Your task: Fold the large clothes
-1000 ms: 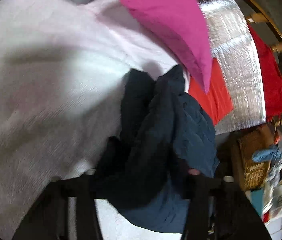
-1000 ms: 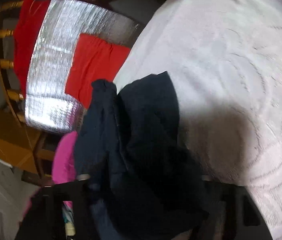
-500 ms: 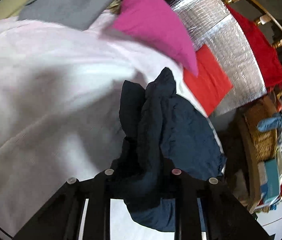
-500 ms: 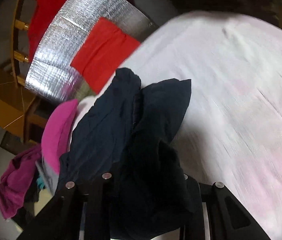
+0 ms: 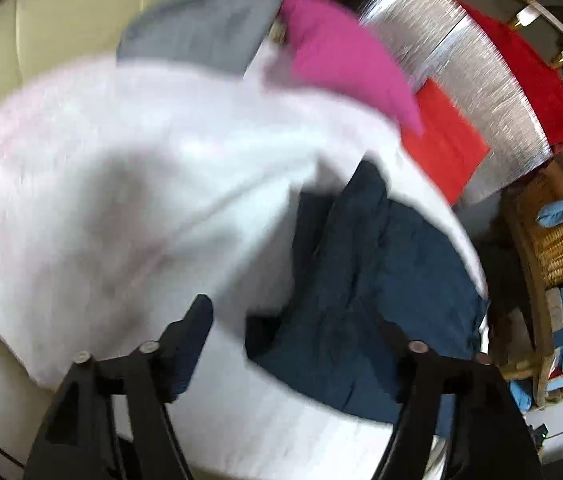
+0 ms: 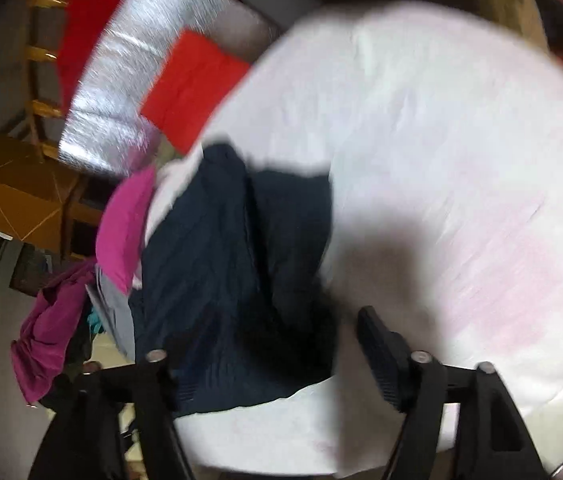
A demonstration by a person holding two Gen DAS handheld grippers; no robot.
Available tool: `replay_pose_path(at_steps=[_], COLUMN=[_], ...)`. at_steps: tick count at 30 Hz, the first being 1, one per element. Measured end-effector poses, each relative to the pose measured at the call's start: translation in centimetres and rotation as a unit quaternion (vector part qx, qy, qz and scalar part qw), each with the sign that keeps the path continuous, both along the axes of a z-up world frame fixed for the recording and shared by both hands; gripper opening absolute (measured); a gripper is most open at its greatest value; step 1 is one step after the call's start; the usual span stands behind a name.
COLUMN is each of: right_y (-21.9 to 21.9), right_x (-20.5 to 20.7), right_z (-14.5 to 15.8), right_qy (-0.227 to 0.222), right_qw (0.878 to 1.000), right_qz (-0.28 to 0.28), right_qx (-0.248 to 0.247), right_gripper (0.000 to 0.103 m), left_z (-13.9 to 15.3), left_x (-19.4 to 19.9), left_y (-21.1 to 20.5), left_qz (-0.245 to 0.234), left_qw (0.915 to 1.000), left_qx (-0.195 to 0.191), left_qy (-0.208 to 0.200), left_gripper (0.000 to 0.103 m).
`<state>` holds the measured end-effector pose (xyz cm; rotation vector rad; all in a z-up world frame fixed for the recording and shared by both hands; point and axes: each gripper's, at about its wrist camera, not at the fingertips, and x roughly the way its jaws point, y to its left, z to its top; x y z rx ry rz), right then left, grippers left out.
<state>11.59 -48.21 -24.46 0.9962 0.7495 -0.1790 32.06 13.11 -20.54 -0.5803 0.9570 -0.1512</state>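
Lying crumpled on a pale pink-white textured bedspread [image 5: 129, 184] is the dark navy garment [image 5: 365, 288], bunched into uneven folds near the edge of the covered surface. Both views are smeared by motion blur.

Left gripper [image 5: 293, 320]: black jaws spread wide and opening. Its left finger stands over bare bedspread; its right finger lies against the lower right part of the navy garment, and cloth shows in the gap between the two. No pad is seen pressing on the cloth, so nothing is gripped.

Right gripper [image 6: 265, 344]: black jaws likewise wide apart and opening. The navy garment [image 6: 233, 272] fills much of the space between the fingers and overlaps the left one, while the right finger stands clear over the bedspread [image 6: 441, 152]. No hold on the fabric is visible.

Surroundings: a bright pink cushion [image 5: 345, 60] rests just beyond the garment, beside a flat red cloth [image 5: 445, 140] lying on a silver reflective sheet [image 5: 469, 80]. A grey fabric piece [image 5: 201, 36] lies at the bedspread's far edge. A woven wicker basket [image 5: 553, 248] stands at the right.
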Motion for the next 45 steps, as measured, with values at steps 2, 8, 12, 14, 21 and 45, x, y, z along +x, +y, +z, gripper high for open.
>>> replay_pose_path(at_steps=[2,8,12,14,21,45], right_y=[-1.5,-1.8,-1.2,-0.7,3.0,1.6], right_x=[0.6,9.4,13.2,14.2,15.7,4.6], right_z=[0.6,-2.4,-5.0,-5.9,-5.3,1.1], right_qy=[-0.011,0.036,0.074,0.088,0.092,-0.100], right_qw=[1.000,0.998,0.994,0.993,0.988,0.994], right_qz=[-0.002,0.043,0.073,0.080,0.104,0.025], right_qx=[-0.002,0.032,0.024,0.014,-0.076,-0.024], right_gripper=[0.089,0.089,0.089,0.090,0.055,0.072], left_z=[0.5,-4.9,-9.0,-10.2,-10.5,-2.1], left_x=[2.3,8.1,9.2,9.5,10.4,-0.8], left_y=[-0.7,-4.2,-5.6,-5.9,-6.3,-2.9], left_qz=[-0.013,-0.051,-0.059,-0.067,-0.079,-0.055], left_qw=[0.9999,0.9942,0.9866,0.9811,0.9799,0.9983], left_qx=[-0.009,-0.053,-0.077,-0.105,-0.135,-0.018], left_qy=[-0.003,0.079,0.131,0.148,0.124,-0.010], left_gripper=[0.083,0.083,0.083,0.083,0.060,0.077])
